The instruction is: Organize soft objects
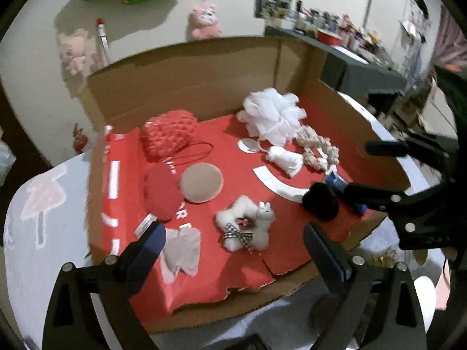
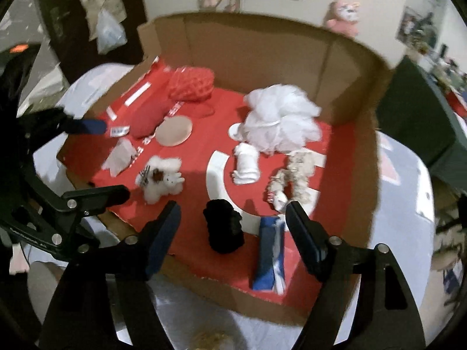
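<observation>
An open cardboard box lined with red paper holds several soft items. A white mesh pouf, a red knitted pouch, a red cushion, a beige round pad, a white plush wreath with a bunny, a white rolled cloth, a beige scrunchie, a black fuzzy item and a blue pack. My left gripper is open, empty, above the wreath. My right gripper is open, empty, around the black item's space.
The box rests on a white round table. A white folded tissue lies at the box's front left. Pink plush toys hang on the wall behind. A dark shelf with clutter stands at the right.
</observation>
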Demonstrator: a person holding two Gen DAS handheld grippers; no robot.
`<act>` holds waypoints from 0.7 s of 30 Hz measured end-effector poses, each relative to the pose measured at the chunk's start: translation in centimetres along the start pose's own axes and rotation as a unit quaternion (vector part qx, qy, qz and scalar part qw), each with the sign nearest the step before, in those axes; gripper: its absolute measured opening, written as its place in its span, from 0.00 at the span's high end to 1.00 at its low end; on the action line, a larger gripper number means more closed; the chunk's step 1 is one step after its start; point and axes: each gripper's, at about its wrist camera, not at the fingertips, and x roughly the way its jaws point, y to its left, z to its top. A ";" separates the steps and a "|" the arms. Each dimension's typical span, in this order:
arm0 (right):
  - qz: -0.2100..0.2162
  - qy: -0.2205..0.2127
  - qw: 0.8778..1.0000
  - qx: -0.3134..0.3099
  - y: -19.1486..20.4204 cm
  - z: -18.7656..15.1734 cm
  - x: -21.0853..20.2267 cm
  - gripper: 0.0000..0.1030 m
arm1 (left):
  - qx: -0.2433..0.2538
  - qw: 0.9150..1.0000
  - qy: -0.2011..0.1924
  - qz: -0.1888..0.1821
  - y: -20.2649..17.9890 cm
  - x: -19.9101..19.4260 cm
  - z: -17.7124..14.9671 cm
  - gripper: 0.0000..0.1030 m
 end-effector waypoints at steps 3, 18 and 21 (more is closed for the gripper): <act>-0.024 -0.015 0.999 0.026 0.1 -0.7 -1.1 0.25 | -0.023 0.999 -0.011 0.020 0.2 -1.0 -0.2 0.02; -0.042 -0.003 0.993 0.109 -1.3 -3.2 0.7 0.25 | -0.073 0.996 0.017 0.052 1.2 0.9 -2.0 0.02; -0.045 -0.002 0.993 0.113 -1.5 -3.2 0.9 0.25 | -0.078 0.995 0.023 0.054 1.3 1.3 -2.2 0.02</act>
